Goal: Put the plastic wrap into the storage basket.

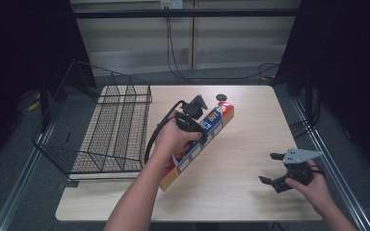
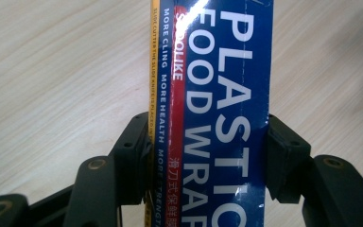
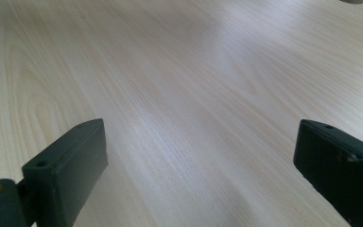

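My left claw (image 2: 208,156) pinches the plastic wrap box (image 2: 217,94) across its width; my right claw (image 3: 201,165) stands spread, nothing between.

Both forearms are bare — no sleeves. The left gripper (image 1: 196,107) is black, with a black cable (image 1: 155,132) looping from it. The right gripper (image 1: 272,168) is black too — a grey three-cornered plate (image 1: 302,155) on top; brass-coloured pivot pins sit in its jaw links.
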### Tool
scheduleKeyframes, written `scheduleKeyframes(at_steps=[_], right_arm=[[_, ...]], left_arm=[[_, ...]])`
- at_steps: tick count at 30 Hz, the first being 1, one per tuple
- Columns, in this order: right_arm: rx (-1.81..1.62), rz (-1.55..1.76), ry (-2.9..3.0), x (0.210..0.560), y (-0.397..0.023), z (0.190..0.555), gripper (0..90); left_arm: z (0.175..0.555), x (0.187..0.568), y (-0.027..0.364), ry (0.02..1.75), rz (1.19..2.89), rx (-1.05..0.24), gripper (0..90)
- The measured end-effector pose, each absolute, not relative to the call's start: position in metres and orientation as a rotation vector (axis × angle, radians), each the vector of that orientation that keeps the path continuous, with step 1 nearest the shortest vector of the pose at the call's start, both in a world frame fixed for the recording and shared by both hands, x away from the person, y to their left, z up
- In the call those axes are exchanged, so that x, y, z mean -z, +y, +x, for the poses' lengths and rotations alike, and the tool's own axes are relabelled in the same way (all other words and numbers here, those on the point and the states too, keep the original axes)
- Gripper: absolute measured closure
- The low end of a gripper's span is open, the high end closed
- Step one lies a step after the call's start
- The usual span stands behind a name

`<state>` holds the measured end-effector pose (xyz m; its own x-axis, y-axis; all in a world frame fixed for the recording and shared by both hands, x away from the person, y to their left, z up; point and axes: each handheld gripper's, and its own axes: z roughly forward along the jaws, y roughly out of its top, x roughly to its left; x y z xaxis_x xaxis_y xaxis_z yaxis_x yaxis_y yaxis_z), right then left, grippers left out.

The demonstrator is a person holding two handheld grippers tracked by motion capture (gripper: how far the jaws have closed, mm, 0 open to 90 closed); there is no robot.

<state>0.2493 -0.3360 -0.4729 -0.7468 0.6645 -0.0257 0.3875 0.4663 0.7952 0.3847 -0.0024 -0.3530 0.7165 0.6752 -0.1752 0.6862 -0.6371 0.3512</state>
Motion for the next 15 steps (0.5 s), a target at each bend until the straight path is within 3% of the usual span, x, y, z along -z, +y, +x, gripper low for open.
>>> scheduleKeyframes(at_steps=[15], right_arm=[[-1.194, 0.884, 2.389, 0.474, -0.334, 0.249, 2.5]], left_arm=[[0.393, 0.330, 0.015, 1.172, 2.419, 0.008, 43.8]])
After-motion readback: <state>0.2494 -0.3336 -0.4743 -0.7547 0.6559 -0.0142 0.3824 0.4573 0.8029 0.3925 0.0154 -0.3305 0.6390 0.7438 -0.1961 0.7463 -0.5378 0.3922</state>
